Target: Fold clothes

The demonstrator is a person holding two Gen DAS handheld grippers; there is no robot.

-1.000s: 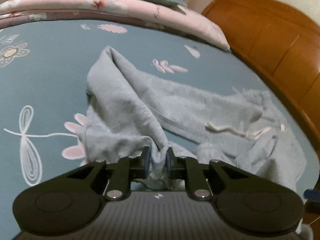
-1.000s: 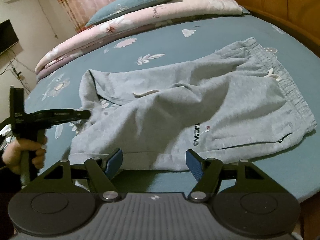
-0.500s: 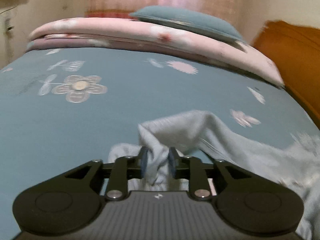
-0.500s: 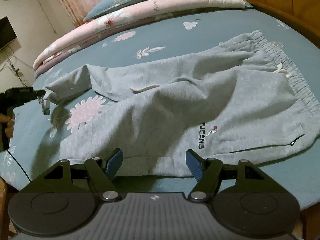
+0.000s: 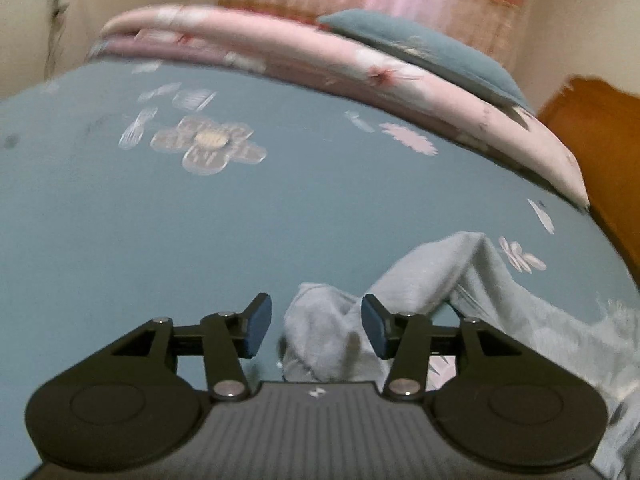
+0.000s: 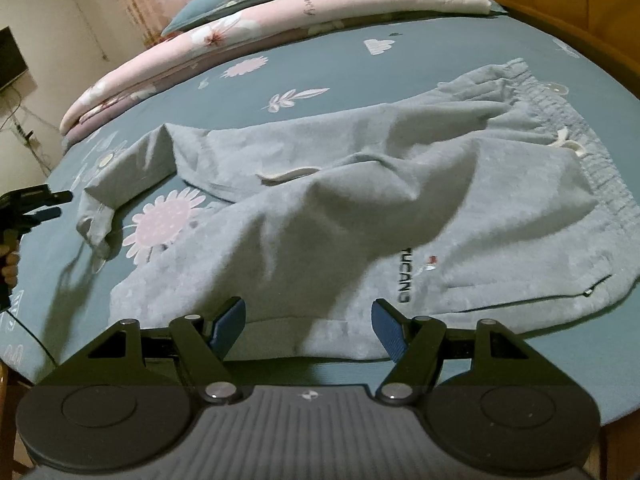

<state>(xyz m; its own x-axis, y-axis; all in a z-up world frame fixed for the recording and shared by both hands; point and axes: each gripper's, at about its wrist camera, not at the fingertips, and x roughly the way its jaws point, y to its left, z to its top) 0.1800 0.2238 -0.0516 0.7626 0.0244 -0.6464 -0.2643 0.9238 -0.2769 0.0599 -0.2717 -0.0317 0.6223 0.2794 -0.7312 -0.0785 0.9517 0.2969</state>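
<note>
A: Tongs first, left wrist view. How are yours?

B: My left gripper [image 5: 316, 330] is opening right now, jaws about half apart. The bunched cuff [image 5: 324, 340] of the grey sweatpants [image 5: 460, 280] sits in the gap, nearer the right pad. I can't see either blue pad pressing it, so it reads as released. View is blurred.

A: Where's the cloth from there?

B: The leg runs from the cuff up and right over the blue flowered bedsheet [image 5: 160, 240]. Folded pink quilt [image 5: 360, 68] and a blue pillow [image 5: 432, 56] are at the far edge, wooden headboard [image 5: 600, 140] at right.

A: Right wrist view?

B: My right gripper [image 6: 308, 330] is wide open, holding nothing. It hangs just over the near hem of the sweatpants [image 6: 360, 220], pads apart from the cloth as far as I can tell.

A: Lay of the pants?

B: Spread across the bedsheet [image 6: 440, 52], waistband [image 6: 592, 168] at right, black lettering on the near leg. The far leg stretches left and ends in the cuff [image 6: 94, 222], crumpled on the sheet.

A: Left tool visible there?

B: Yes, left gripper [image 6: 52, 204] at the left edge, just beside that cuff and not touching it, with my left hand [image 6: 10, 268] below it.
</note>
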